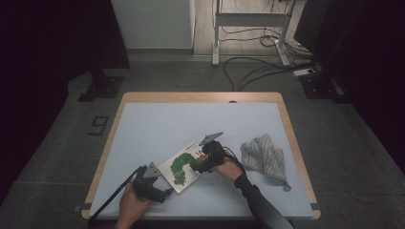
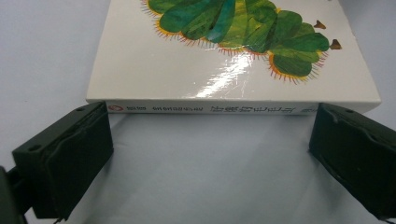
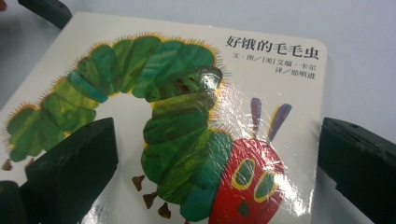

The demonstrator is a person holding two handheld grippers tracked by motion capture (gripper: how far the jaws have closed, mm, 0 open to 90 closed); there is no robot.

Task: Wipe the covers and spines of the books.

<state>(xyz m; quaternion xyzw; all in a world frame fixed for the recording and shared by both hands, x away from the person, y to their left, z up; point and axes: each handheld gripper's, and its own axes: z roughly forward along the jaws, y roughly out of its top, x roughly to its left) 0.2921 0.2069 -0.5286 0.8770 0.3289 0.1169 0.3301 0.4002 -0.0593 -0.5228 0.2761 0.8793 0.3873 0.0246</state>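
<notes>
High view, table: pale mat (image 1: 157, 129) on the wood-edged table (image 1: 291, 138); a grey mitt (image 1: 263, 156) lies well to the right of the right gripper, apart from it.
Book: flat and closed on the mat (image 1: 184, 164), between the two grippers, caterpillar cover up; its long axis runs from the left gripper up toward the right gripper.
Left gripper: (image 1: 152, 185) low at the near corner; in the left gripper view the spine (image 2: 210, 109) lies crosswise just ahead of the jaws, which stand wide apart with nothing between them and short of the book (image 2: 233, 51).
Right gripper: (image 1: 209, 157) over the far end; in the right gripper view its jaws are spread above the cover (image 3: 196, 135), one over the caterpillar's body, one past the edge, clamping nothing.
Nearer hand: both close; the right sits over the book, the left faces its spine.
Judged next: likely a grip on an edge.
</notes>
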